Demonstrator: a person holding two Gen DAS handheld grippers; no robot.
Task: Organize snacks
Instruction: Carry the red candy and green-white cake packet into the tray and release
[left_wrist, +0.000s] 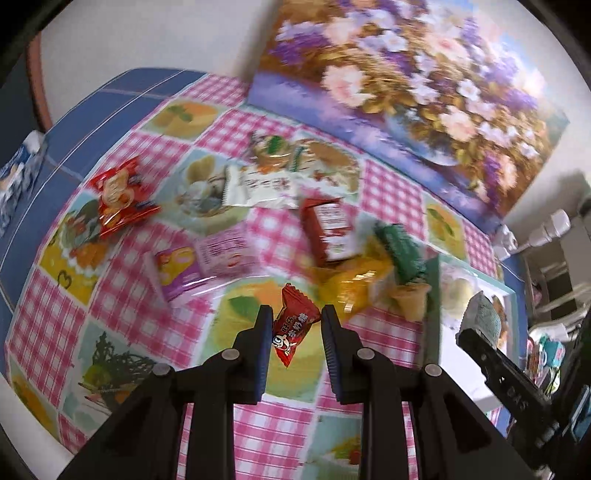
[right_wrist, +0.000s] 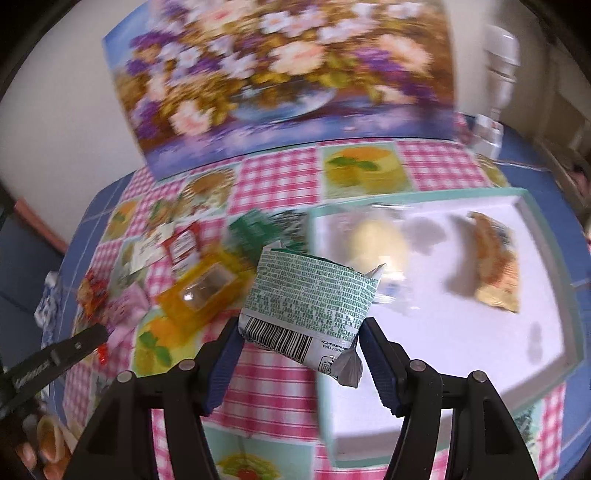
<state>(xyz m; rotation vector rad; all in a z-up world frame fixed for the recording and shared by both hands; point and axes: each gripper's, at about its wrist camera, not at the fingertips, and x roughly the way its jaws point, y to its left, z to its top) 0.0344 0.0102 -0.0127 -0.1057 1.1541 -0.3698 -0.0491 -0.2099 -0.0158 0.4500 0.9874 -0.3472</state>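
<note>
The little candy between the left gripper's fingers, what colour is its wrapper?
Red candy, clearest in the left wrist view.

Each fisheye camera sits just behind its own claw and looks steeply down along the two fingers at the desk, close above the checked tablecloth (left_wrist: 258, 229). The left wrist view has the left claw (left_wrist: 294, 325) at its lower edge, the snack pile ahead of it, and the right claw (left_wrist: 480, 321) off to its right. The right wrist view has the right claw (right_wrist: 301, 332) low in frame, the white tray (right_wrist: 461, 362) ahead and right. Both views share the pile, the tray and the flower picture (right_wrist: 280, 74) beyond.
</note>
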